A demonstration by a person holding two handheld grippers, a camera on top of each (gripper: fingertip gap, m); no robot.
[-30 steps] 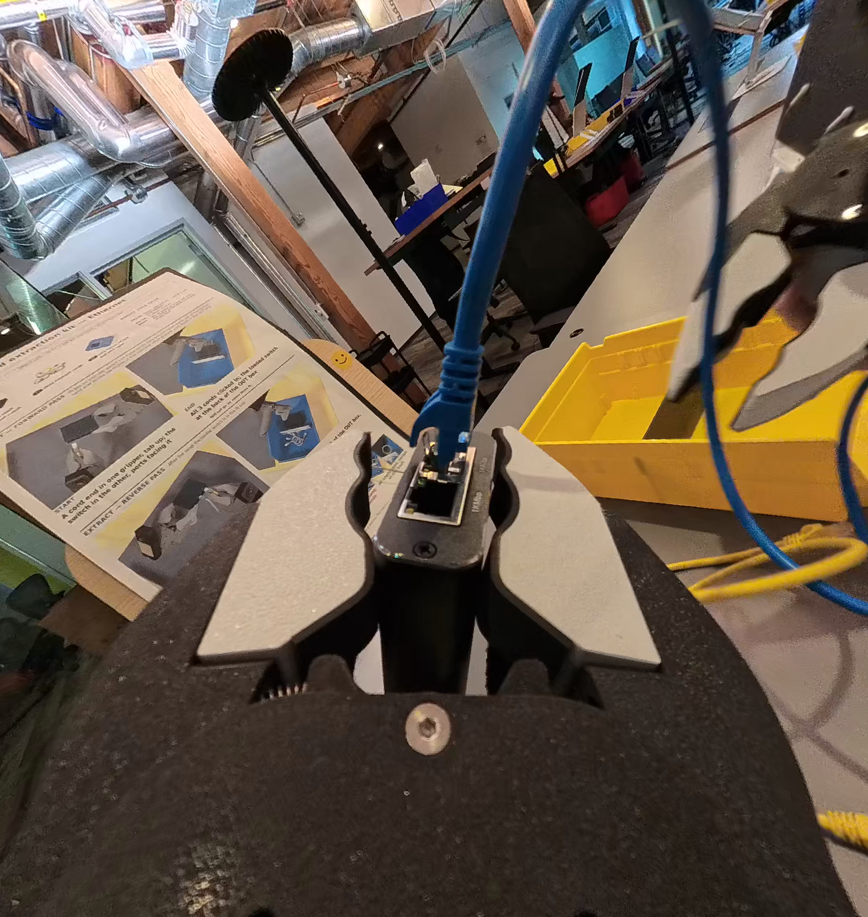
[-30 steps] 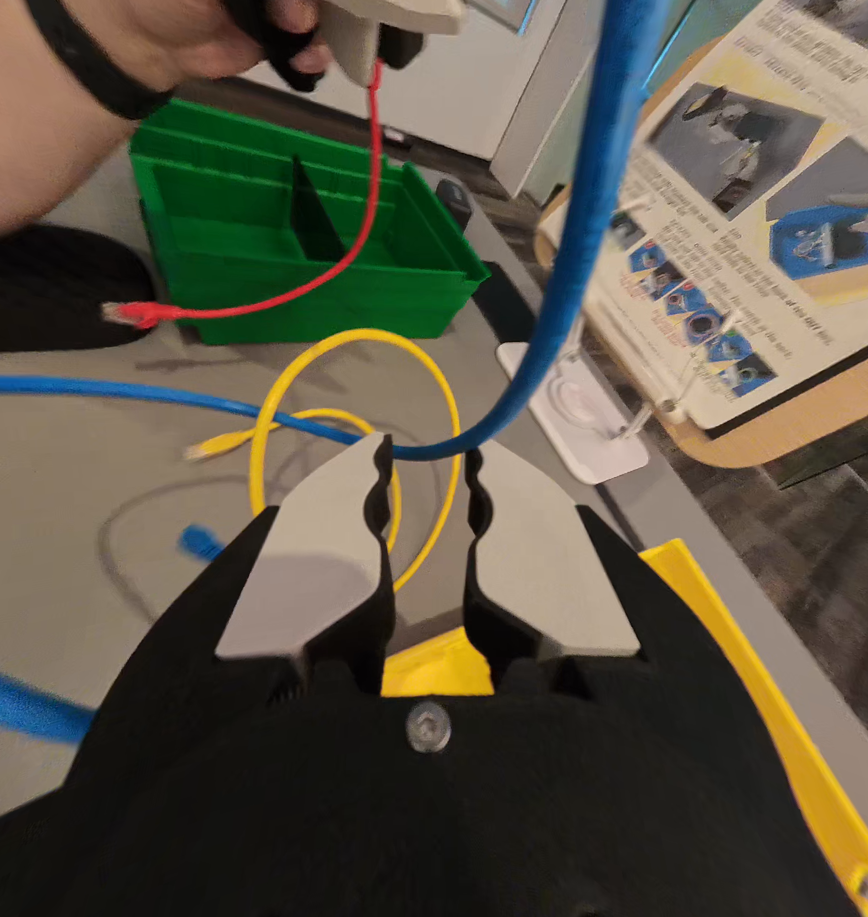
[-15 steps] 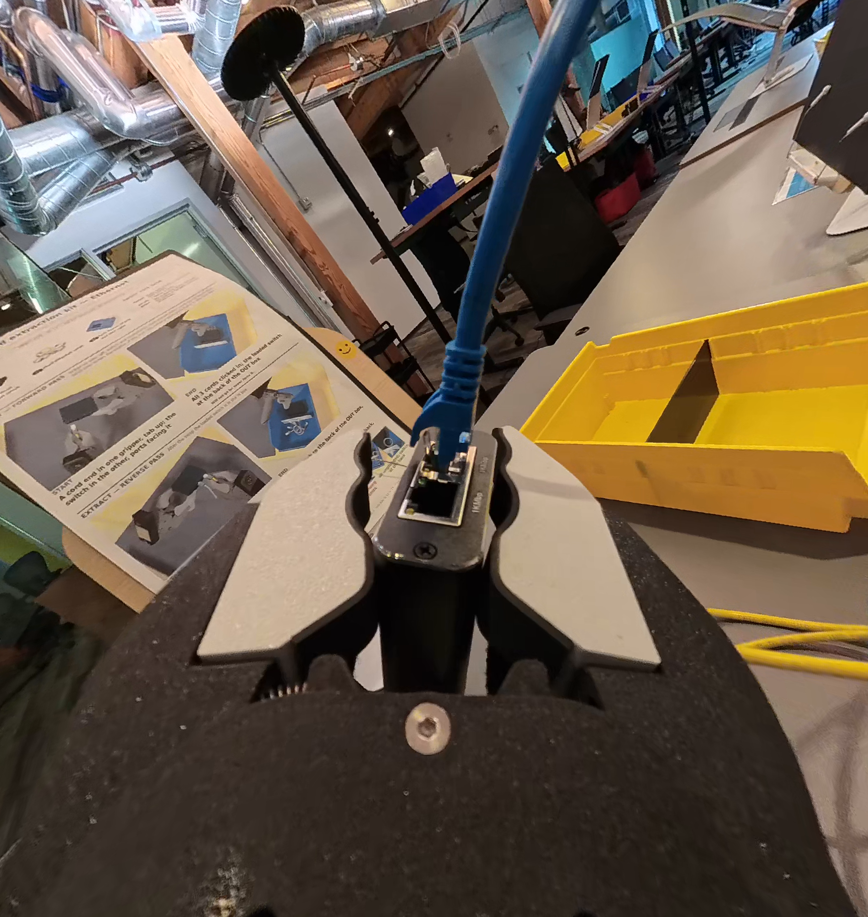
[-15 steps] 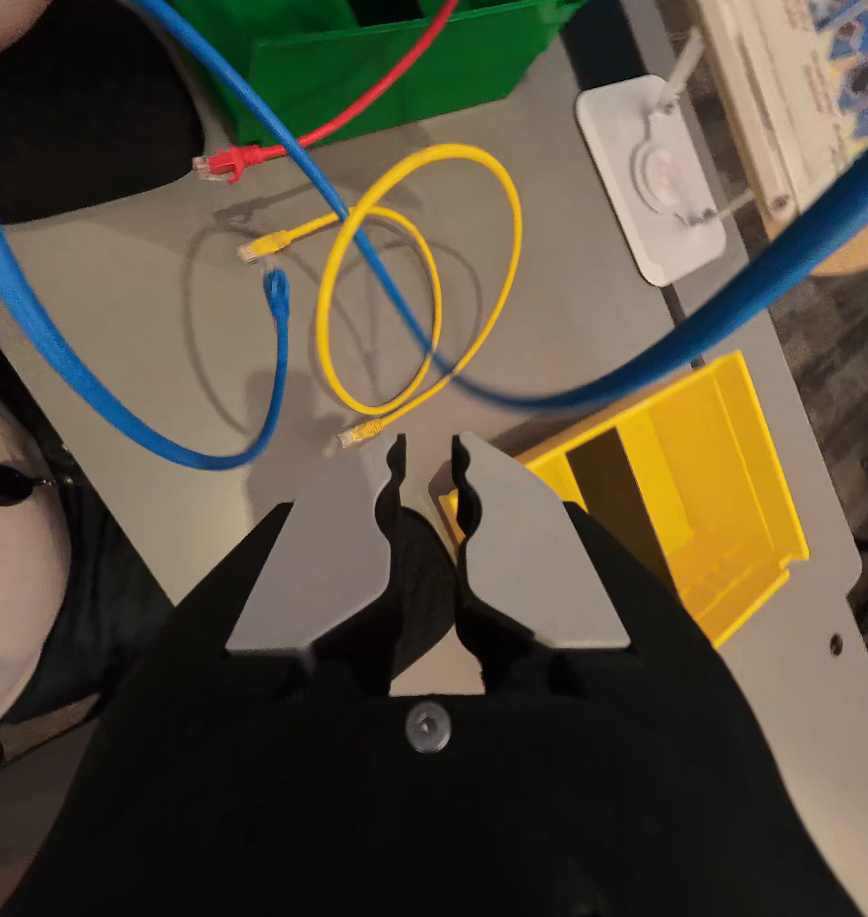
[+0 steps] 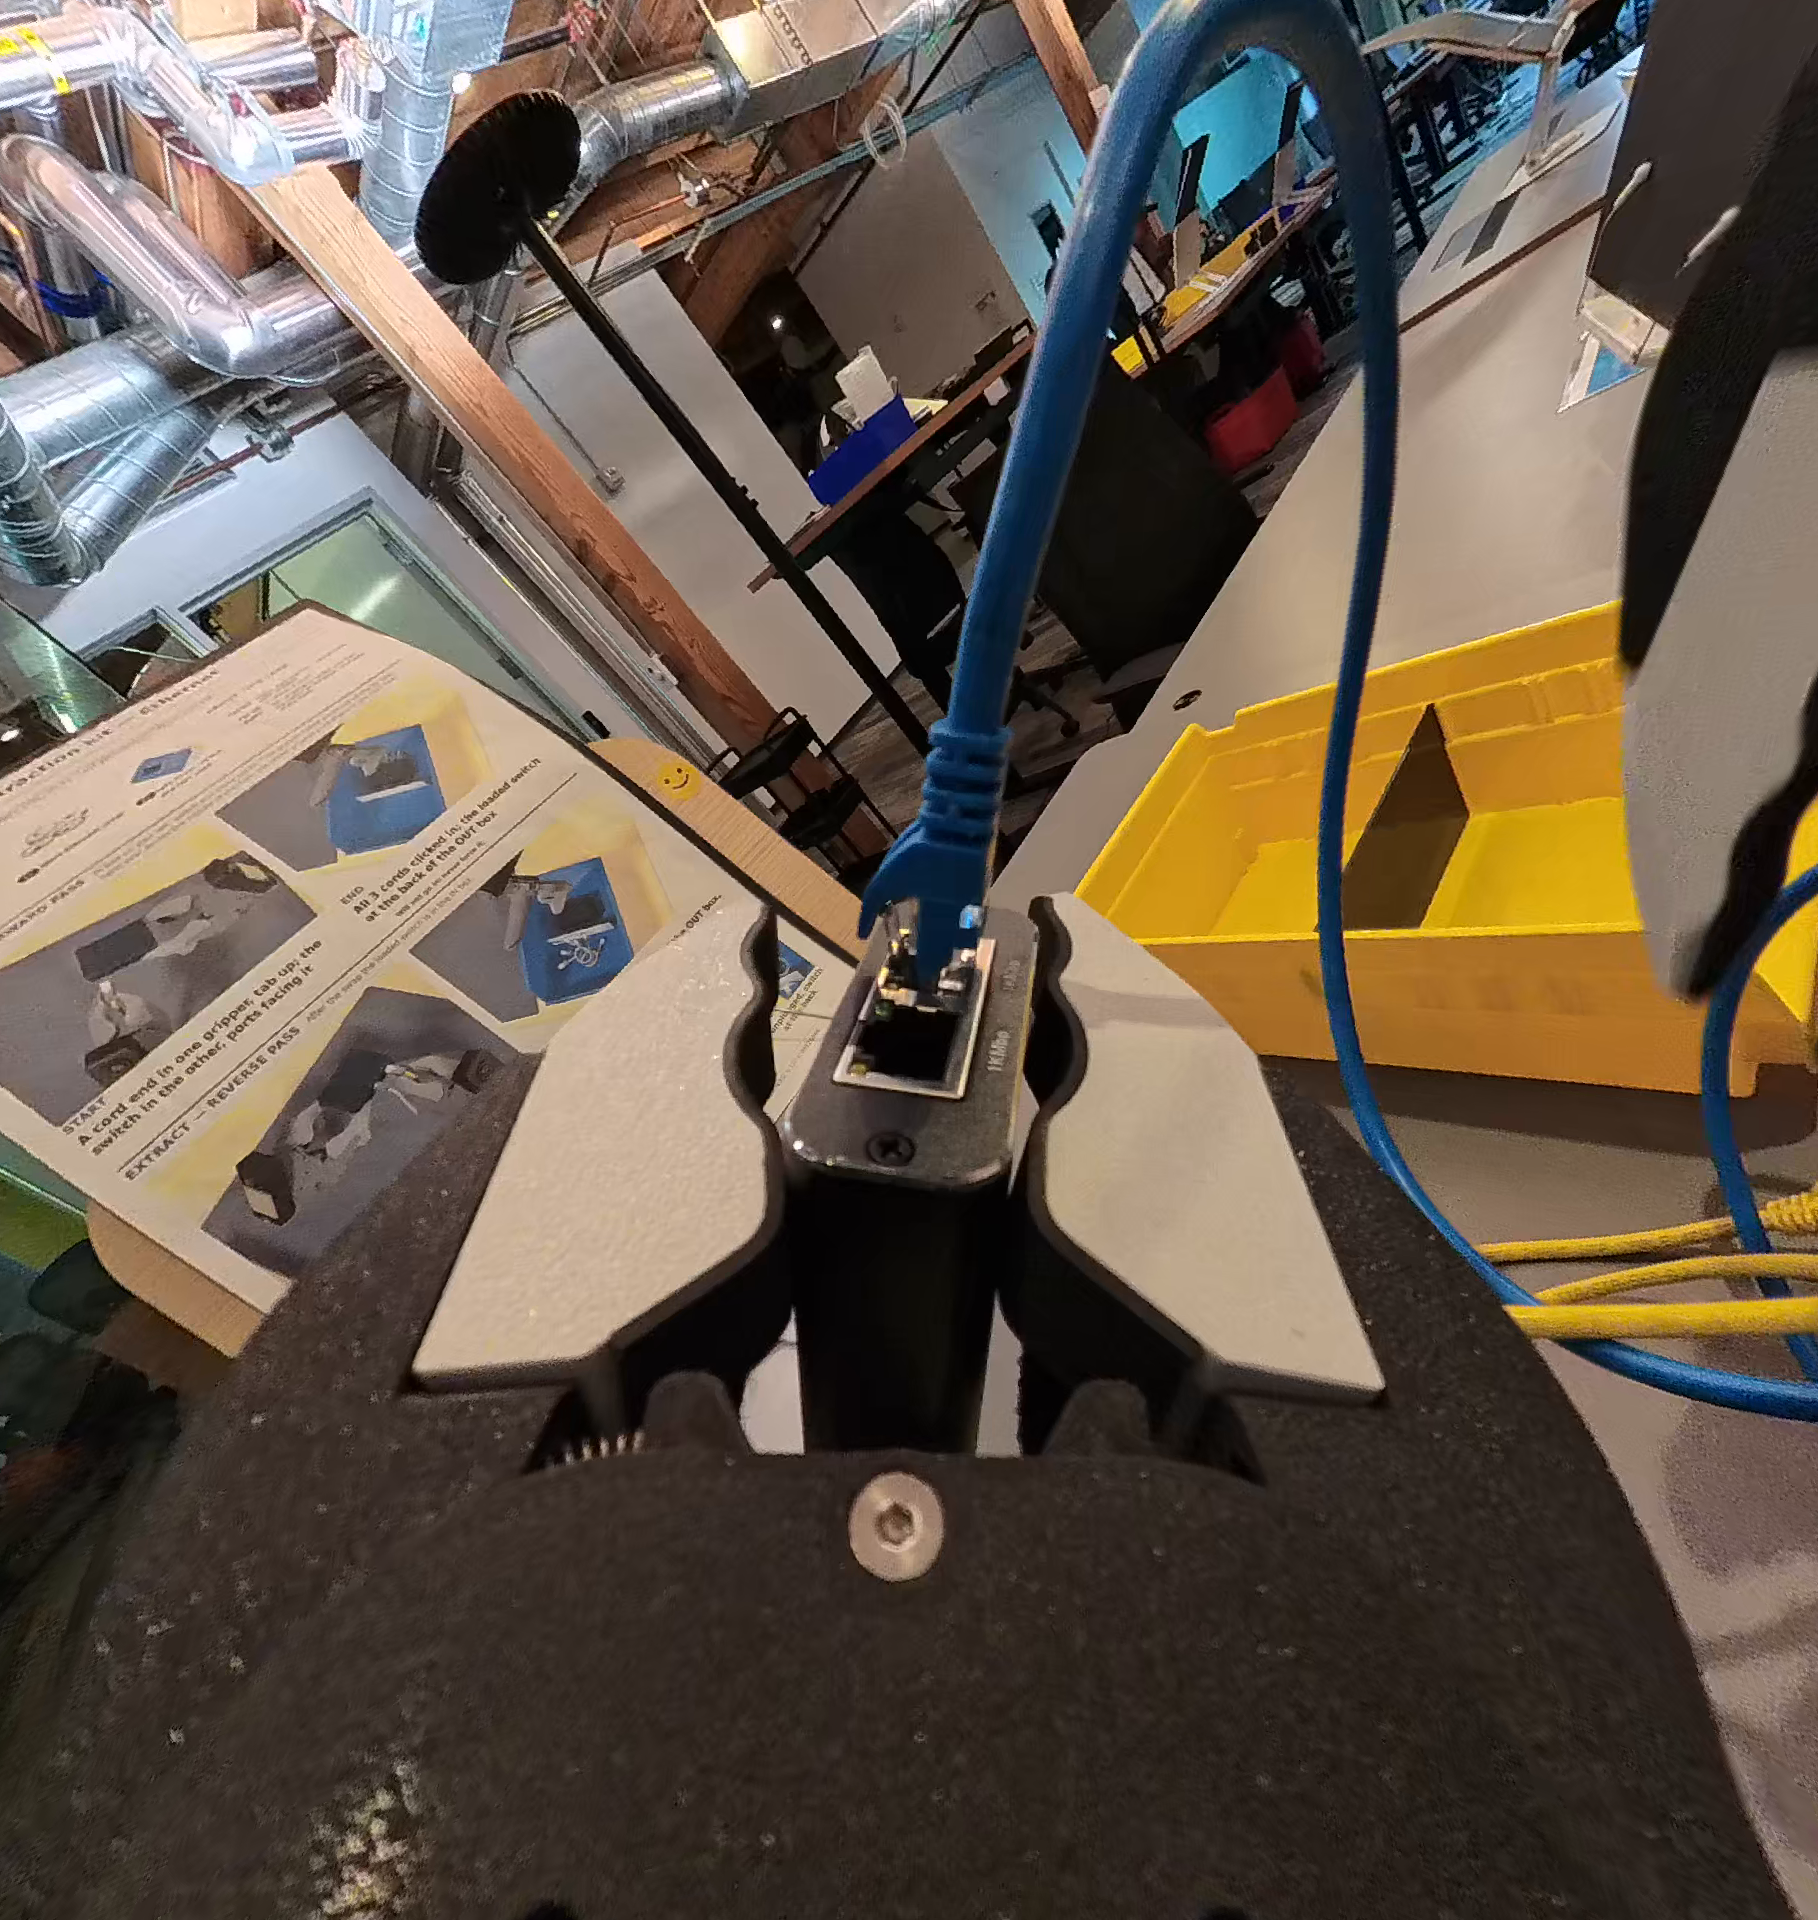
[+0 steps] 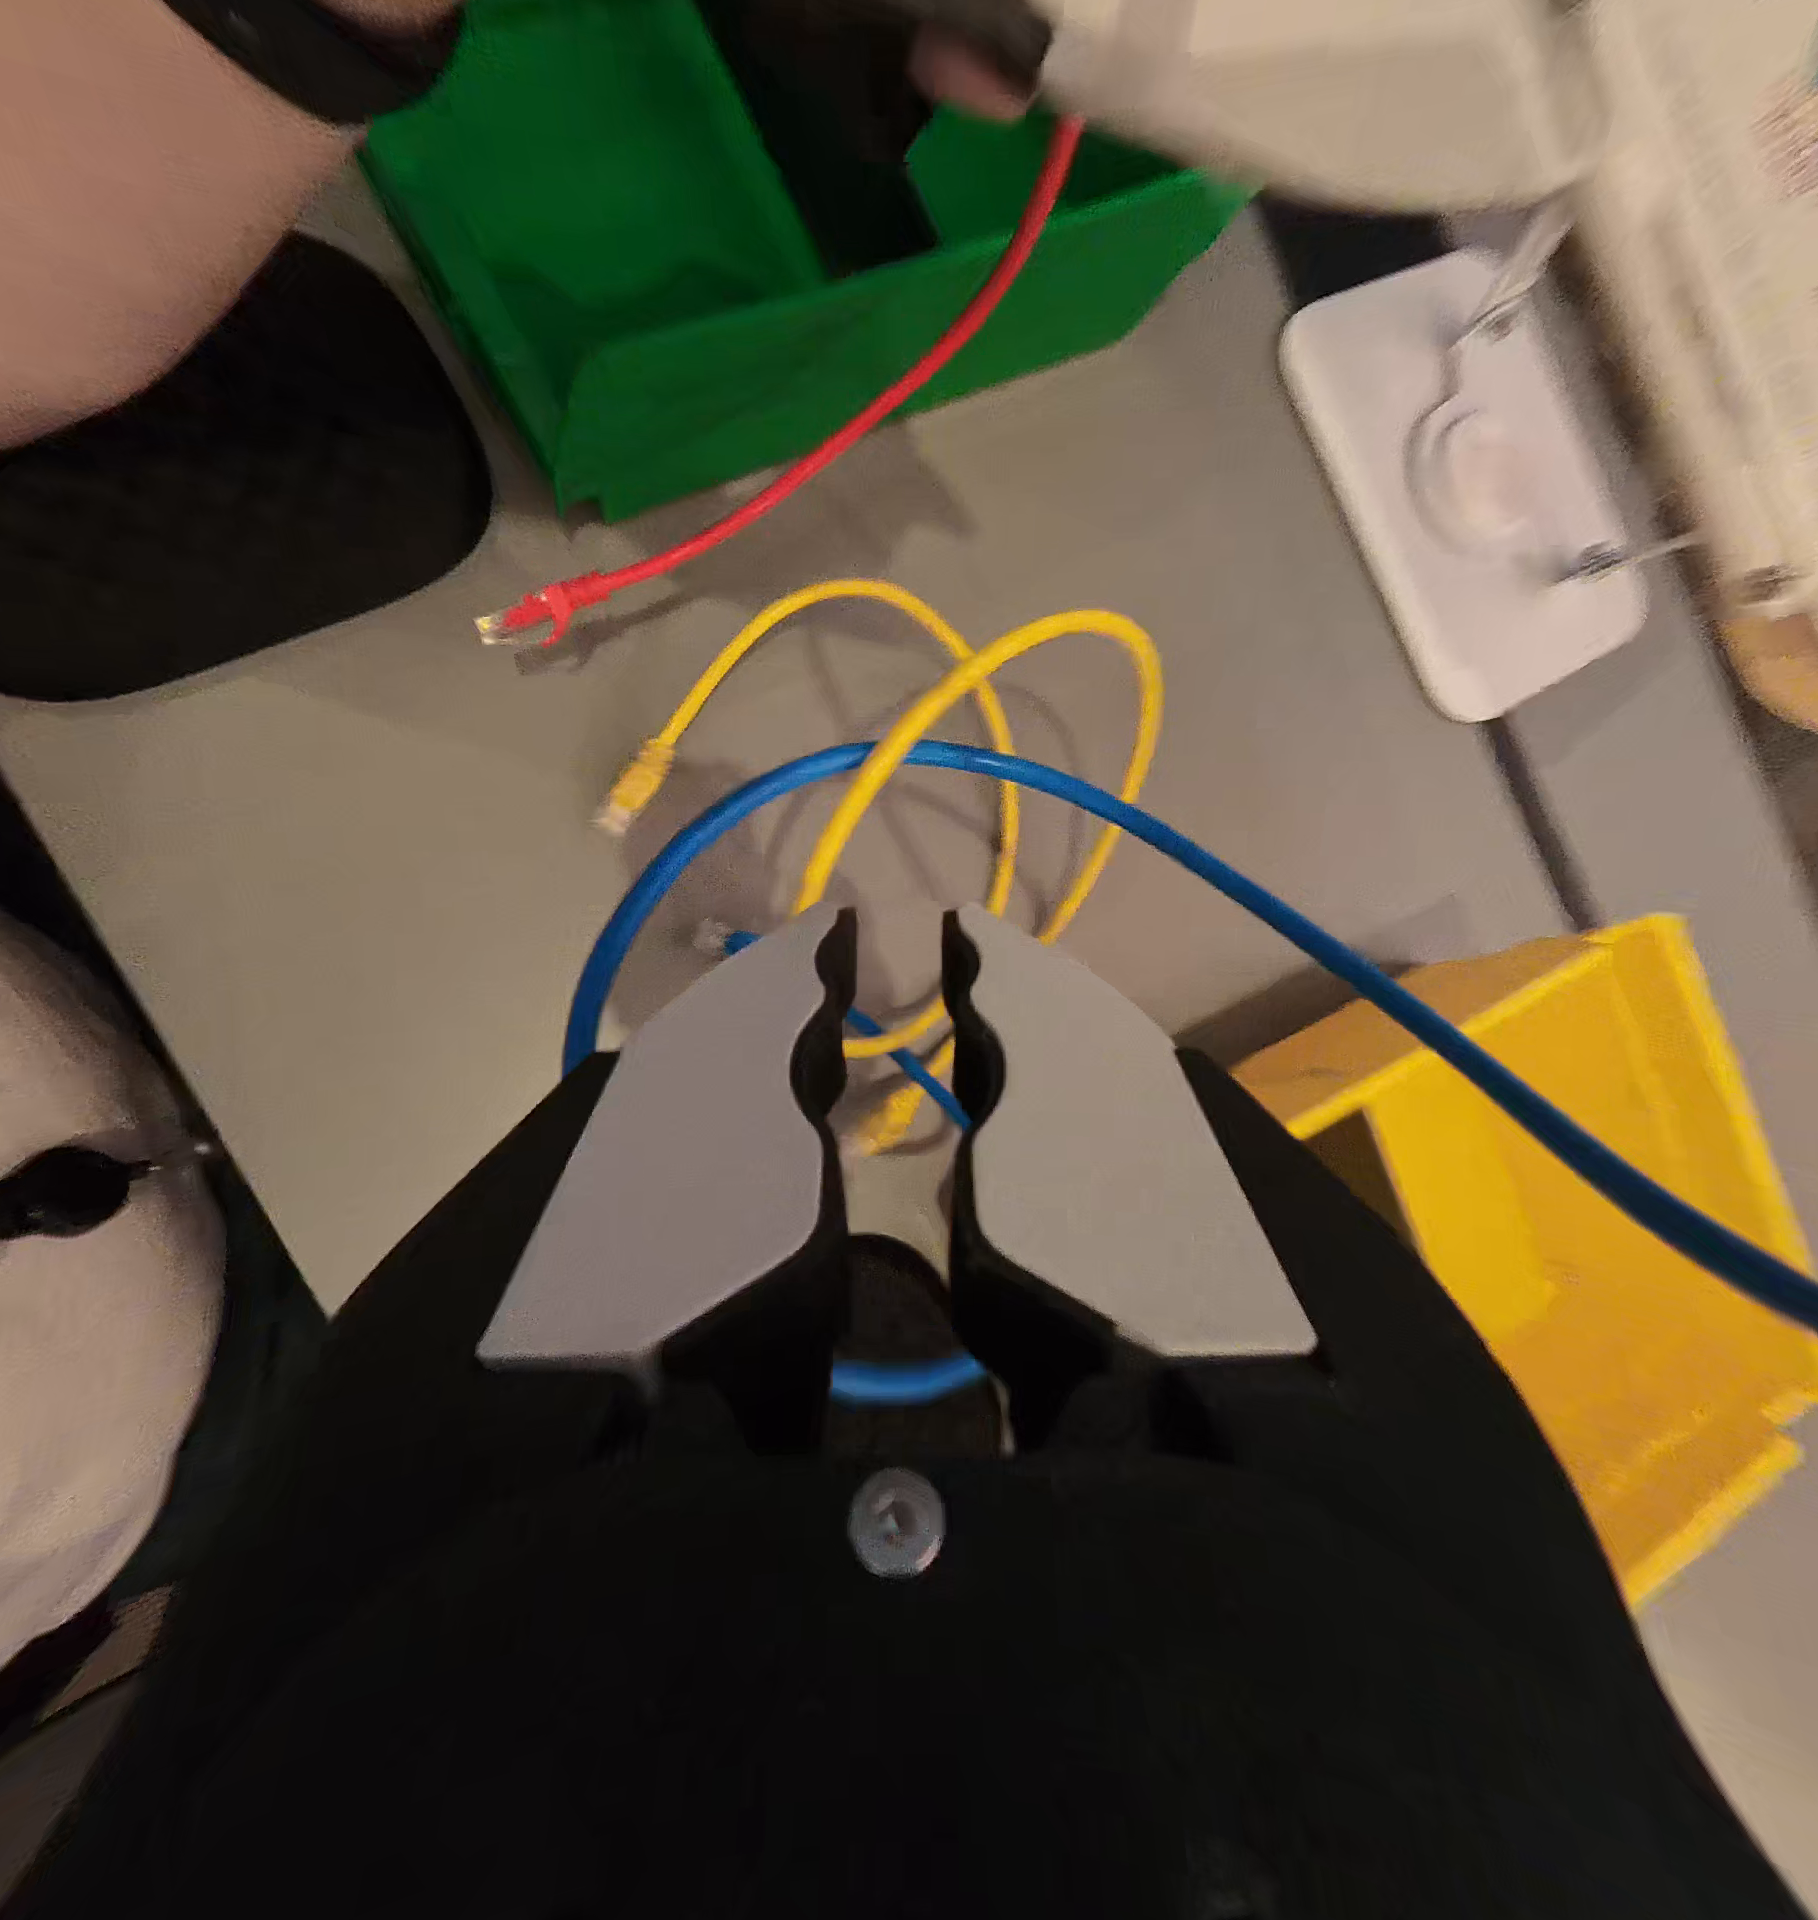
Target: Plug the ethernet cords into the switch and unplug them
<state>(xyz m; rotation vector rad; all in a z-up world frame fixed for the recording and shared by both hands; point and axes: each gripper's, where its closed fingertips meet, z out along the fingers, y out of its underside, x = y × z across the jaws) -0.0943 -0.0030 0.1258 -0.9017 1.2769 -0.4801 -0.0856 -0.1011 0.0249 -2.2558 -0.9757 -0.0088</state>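
The left gripper (image 5: pixel 900 997) is clamped on the black switch (image 5: pixel 900 1091), a grey finger (image 5: pixel 624 1122) pressing each side, ports facing up and away. One port nearest the gripper body is empty; the port just beyond it holds the plug of the blue cord (image 5: pixel 1019 582), which rises from the switch, arches over and drops to the grey table (image 6: pixel 292 862).

The right gripper (image 6: pixel 897 935) hangs above the table, well apart from the switch, its fingers (image 6: pixel 697 1122) a narrow gap apart and closed on nothing. Cords lie below that gap, not in it. Just beyond its tip the blue cord's free plug (image 6: pixel 723 940) lies on the table, half hidden by the left finger, inside the cord's own loop. Farther from the switch lie the yellow cord (image 6: pixel 988 665) in a coil and the red cord (image 6: pixel 811 468) running from the green bin (image 6: pixel 780 343). The yellow bin (image 5: pixel 1404 883) sits beside the switch on the right.

Judging by this, the step in hand is picking the next plug for the empty port. To do it well:
- Open wider before descending, so one plug alone is taken.
- Grip the plug's body, not the cable, so it cannot twist.
- Keep its latch tab free.
- Hold the switch steady and square to the incoming plug.
- Mind the blue loop, which could snag and drag on the seated plug.
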